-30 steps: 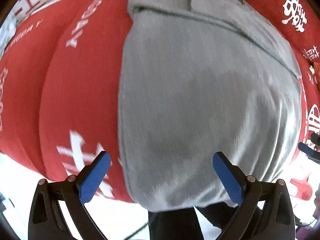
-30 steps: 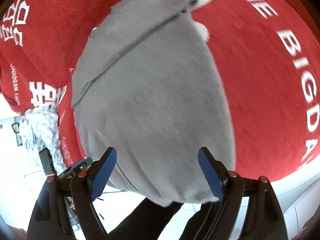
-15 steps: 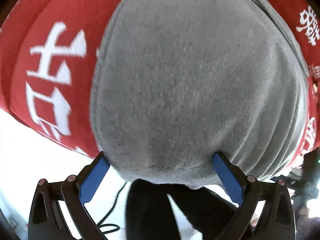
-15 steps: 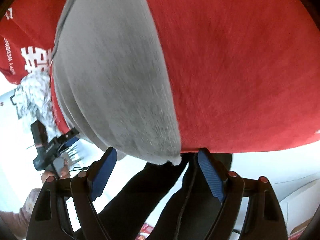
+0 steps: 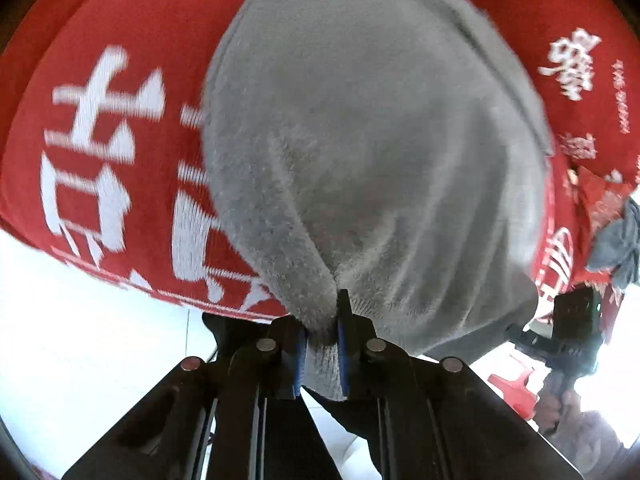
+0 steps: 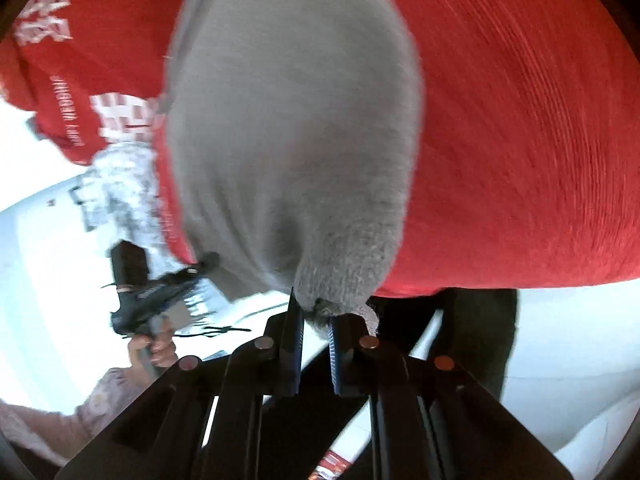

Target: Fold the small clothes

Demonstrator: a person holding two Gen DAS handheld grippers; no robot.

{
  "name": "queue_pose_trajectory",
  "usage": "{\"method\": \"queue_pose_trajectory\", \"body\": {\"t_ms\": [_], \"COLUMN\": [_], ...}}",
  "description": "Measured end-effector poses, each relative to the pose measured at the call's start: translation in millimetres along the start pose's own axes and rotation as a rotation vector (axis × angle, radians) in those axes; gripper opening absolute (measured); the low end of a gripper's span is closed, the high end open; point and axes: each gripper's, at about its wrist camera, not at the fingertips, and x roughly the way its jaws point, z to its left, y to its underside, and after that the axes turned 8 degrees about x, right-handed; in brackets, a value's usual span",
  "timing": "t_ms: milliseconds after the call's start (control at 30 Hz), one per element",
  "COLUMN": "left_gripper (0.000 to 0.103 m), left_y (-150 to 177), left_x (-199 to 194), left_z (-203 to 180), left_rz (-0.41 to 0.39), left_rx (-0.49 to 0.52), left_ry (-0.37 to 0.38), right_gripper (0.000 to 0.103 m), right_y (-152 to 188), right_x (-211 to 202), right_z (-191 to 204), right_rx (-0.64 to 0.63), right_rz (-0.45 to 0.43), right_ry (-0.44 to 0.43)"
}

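The grey garment [image 5: 372, 152] lies spread on the red cloth [image 5: 120, 128] with white lettering, its near hem hanging over the table's near edge. The left gripper [image 5: 322, 344] is closing, its blue pads pinching the hem's near left corner. The right gripper [image 6: 314, 332] is closing too, nipping the near right corner [image 6: 340, 292]; the garment stretches away from both tongs.

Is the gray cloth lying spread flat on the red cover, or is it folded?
Mostly spread on the red cover. The gray cloth bunches only at its near edge.
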Motion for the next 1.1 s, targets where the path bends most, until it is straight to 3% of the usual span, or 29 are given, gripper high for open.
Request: {"method": "queue_pose_trajectory", "body": {"t_ms": [167, 300, 433, 633, 667, 700, 767, 800, 933, 1000, 1100], "left_gripper": [0.014, 0.014, 0.014, 0.021, 0.025, 0.050, 0.083, 0.083, 0.083, 0.083, 0.083], "left_y": [-28.3, -71.2, -133.6, -178.4, -180.6, -178.8, -181.0, -182.2, -191.6, -192.1, -192.7], "left_x": [-60.8, -72.2, -73.2, -58.9, -62.0, -66.6, -80.1, -84.9, -82.3, -77.9, -69.4], "left_z": [-18.9, -26.6, -17.0, -53.8, -55.7, -60.2, -60.0, -62.2, -66.0, -65.8, -62.4], "left_rz": [-0.135, -0.233, -0.257, -0.222, -0.230, -0.238, -0.301, -0.331, -0.285, -0.256, -0.206], "left_rx": [0.056, 0.076, 0.104, 0.141, 0.160, 0.173, 0.207, 0.236, 0.328, 0.364, 0.385], "left_ry": [0.060, 0.086, -0.006, -0.126, -0.153, -0.174, -0.242, -0.258, -0.286, -0.295, -0.269], "right_gripper": [0.012, 0.012, 0.012, 0.013, 0.016, 0.016, 0.020, 0.024, 0.036, 0.050, 0.050], "right_y": [-19.0, -59.9, -102.4, -149.3, -153.3, -155.1, -158.2, -160.9, -161.6, -160.0, -156.1], "right_x": [-44.5, -64.8, -66.9, -69.7, -69.7, -69.7, -71.5, -72.1, -80.1, -84.1, -89.2], "right_z": [45.9, 72.3, 83.6, 83.5, 83.8, 82.7, 81.1, 80.6, 86.9, 92.8, 103.5], "right_rx": [-0.062, -0.077, -0.026, 0.086, 0.107, 0.119, 0.152, 0.167, 0.178, 0.153, 0.089], "right_rz": [-0.101, -0.197, -0.277, -0.341, -0.351, -0.357, -0.376, -0.382, -0.416, -0.436, -0.458], "right_ry": [-0.167, -0.228, -0.214, -0.166, -0.172, -0.175, -0.190, -0.198, -0.182, -0.125, -0.002]}}
